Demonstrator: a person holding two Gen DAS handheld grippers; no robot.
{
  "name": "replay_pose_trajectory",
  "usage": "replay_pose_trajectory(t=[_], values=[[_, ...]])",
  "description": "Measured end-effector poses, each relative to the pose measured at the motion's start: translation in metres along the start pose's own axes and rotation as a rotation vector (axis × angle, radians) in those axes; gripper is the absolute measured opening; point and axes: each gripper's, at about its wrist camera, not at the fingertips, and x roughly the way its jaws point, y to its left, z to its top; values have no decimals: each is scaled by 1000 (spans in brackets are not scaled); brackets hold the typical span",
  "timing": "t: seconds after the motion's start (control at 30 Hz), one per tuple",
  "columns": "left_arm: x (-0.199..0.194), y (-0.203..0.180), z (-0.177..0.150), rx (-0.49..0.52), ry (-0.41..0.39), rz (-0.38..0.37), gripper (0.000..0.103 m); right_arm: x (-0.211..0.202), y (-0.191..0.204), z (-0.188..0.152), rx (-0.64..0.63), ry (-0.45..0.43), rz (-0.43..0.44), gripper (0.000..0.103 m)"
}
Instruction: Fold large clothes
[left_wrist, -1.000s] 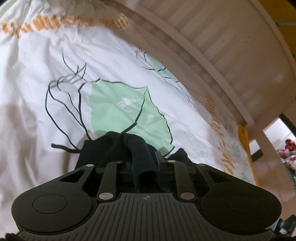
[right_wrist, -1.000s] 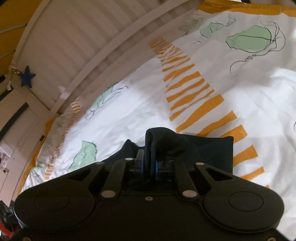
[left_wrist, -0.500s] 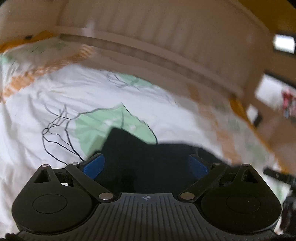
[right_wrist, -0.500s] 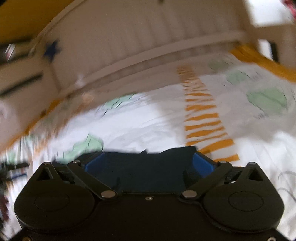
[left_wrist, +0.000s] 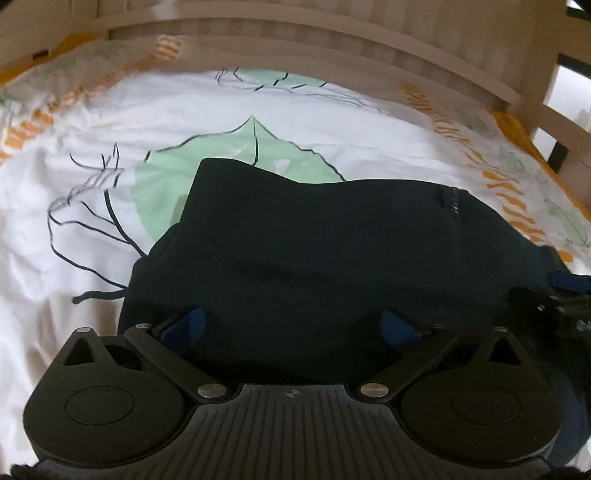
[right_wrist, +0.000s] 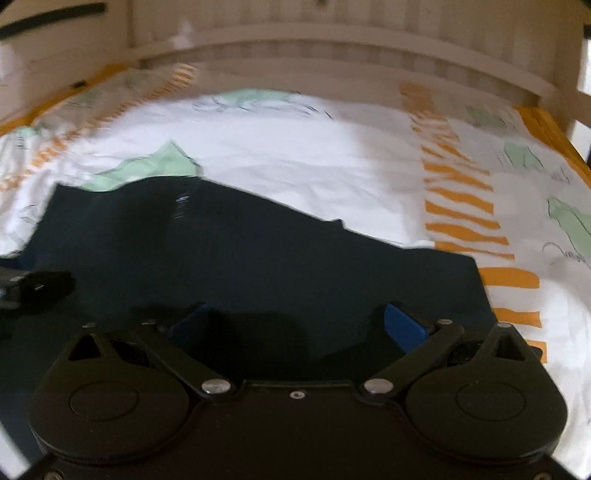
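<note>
A dark navy garment (left_wrist: 314, 251) lies folded in a bundle on the white bed sheet (left_wrist: 74, 192) with green leaf prints. It also shows in the right wrist view (right_wrist: 240, 266). My left gripper (left_wrist: 291, 325) is open, its blue pads (left_wrist: 184, 325) wide apart just above the garment's near edge. My right gripper (right_wrist: 295, 326) is open too, its blue pads (right_wrist: 402, 325) spread over the garment's near right part. Neither holds cloth. The right gripper shows at the right edge of the left wrist view (left_wrist: 546, 306). The left gripper shows at the left edge of the right wrist view (right_wrist: 33, 288).
A pale slatted wooden bed rail (left_wrist: 332, 48) runs along the far side of the bed and shows in the right wrist view (right_wrist: 332, 40). Orange stripes (right_wrist: 458, 210) mark the sheet to the right. A dark drawstring (left_wrist: 99, 297) trails left of the garment.
Both grippers were shut on pinched folds of the garment one second ago. They have opened, let the cloth go and pulled back; the garment now lies flat on the sheet.
</note>
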Motion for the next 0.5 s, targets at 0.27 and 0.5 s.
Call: replay_pose_trajectory(t=[0.27, 0.5], values=[[-20, 7, 11, -12, -4, -46, 103, 11, -10, 11, 68, 19, -10, 102], [-84, 48, -4, -91, -48, -127, 103, -55, -58, -9, 183, -101, 106, 102]])
